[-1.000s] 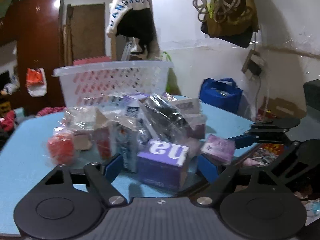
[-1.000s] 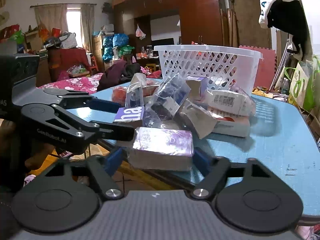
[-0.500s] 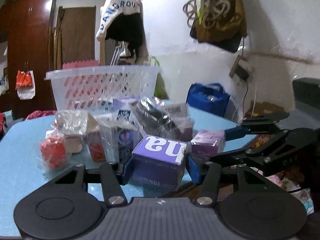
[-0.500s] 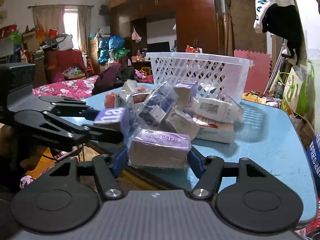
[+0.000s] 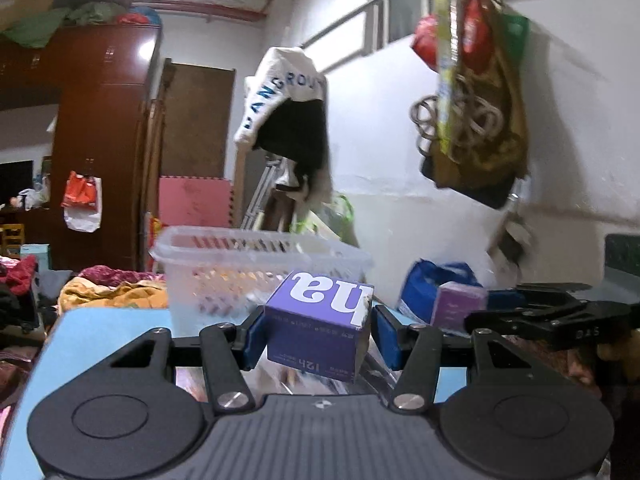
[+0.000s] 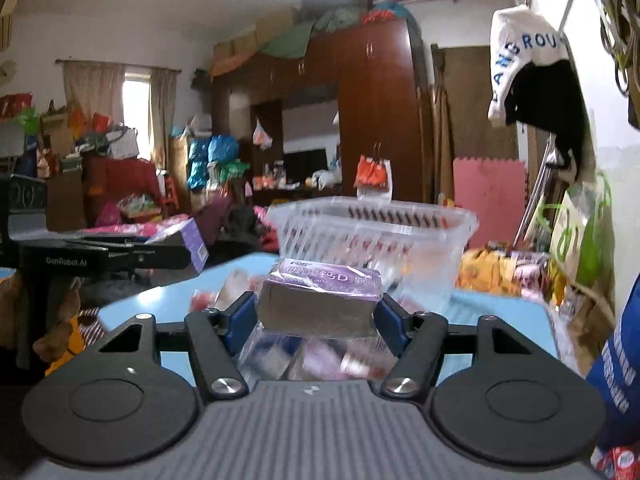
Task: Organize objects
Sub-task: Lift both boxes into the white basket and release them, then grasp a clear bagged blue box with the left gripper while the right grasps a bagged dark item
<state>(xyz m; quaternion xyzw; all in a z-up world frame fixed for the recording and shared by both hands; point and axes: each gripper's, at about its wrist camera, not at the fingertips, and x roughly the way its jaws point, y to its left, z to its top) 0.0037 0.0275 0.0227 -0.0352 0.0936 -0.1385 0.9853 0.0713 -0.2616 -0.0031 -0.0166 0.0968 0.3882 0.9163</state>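
Purple box: the purple box [image 5: 318,332] with white letters sits pinched between the blue pads of the left tongs [image 5: 318,338], lifted above the blue surface [image 5: 92,332] and tilted a little.
Lilac packet: the wrapped lilac packet [image 6: 320,298] is pinched between the pads of the right tongs [image 6: 318,316], held above a blurred heap of wrapped packets [image 6: 312,354] on the surface.
Left tongs: closed on the purple box, both pads touching its sides.
Right tongs: closed on the lilac packet, to the right of the left tongs.
Basket: a white slotted basket [image 5: 256,268] stands on the surface beyond both held items, toward its far edge.
Beyond the surface: a dark wooden wardrobe [image 6: 376,120], a pink foam mat [image 6: 488,188], a white hooded garment [image 5: 288,92] hanging by the wall.
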